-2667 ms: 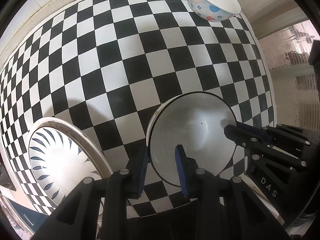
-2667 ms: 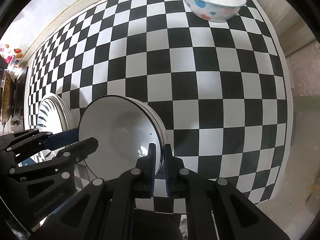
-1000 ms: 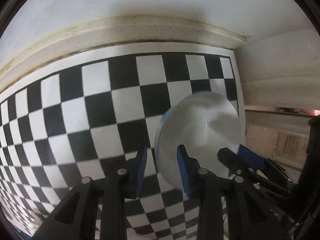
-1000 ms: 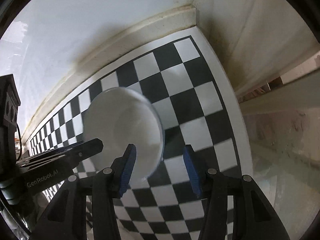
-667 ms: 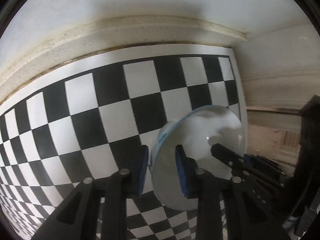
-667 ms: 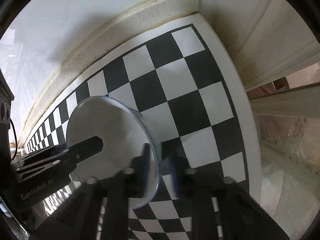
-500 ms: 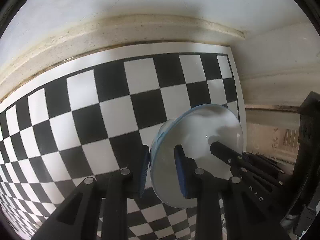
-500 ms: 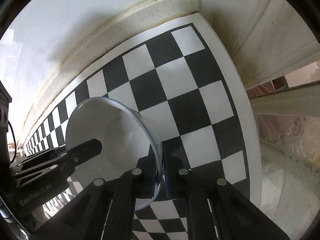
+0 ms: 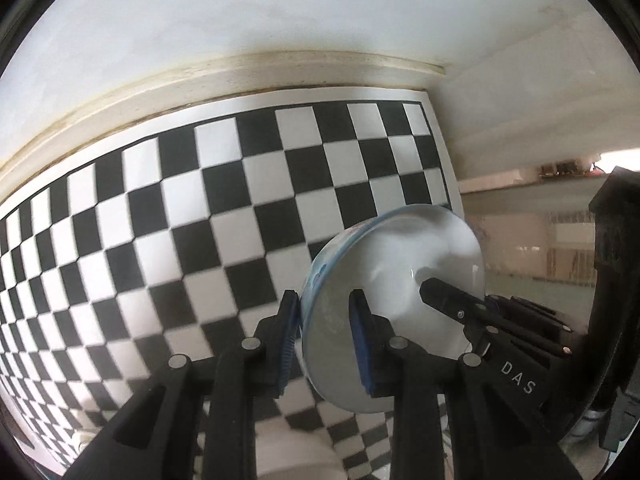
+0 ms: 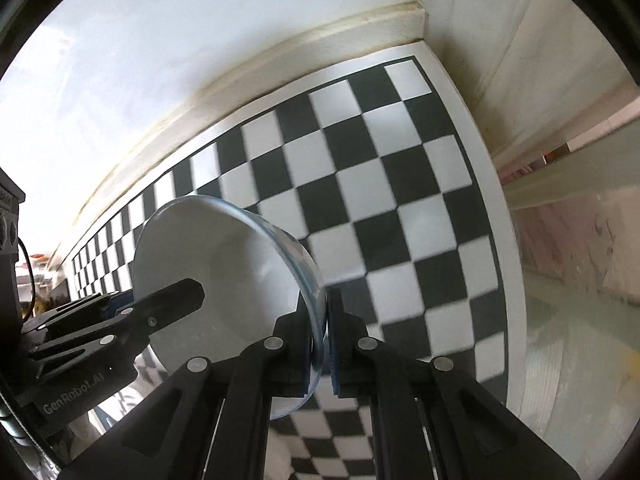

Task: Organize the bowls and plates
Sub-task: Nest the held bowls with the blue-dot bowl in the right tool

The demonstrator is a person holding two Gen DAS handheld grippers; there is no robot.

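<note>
Left gripper (image 9: 324, 334) and right gripper (image 10: 320, 334) each clamp the white bowl's (image 9: 400, 280) rim; only the right-wrist view shows its hollow interior.

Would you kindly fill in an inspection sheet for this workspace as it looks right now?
Surface: black-and-white checkered mat running up to a cream ledge.
Job's things: one white bowl, blue-rimmed, tilted on edge between both grippers.
Clutter: nothing seen.
Grippers: left gripper shut on the bowl's rim, one pad outside, one inside; right gripper shut on the opposite rim.
Cables: a thin dark wire at the left edge of the right wrist view.
Surroundings: white wall behind the ledge; pale floor beyond the mat's right edge.
</note>
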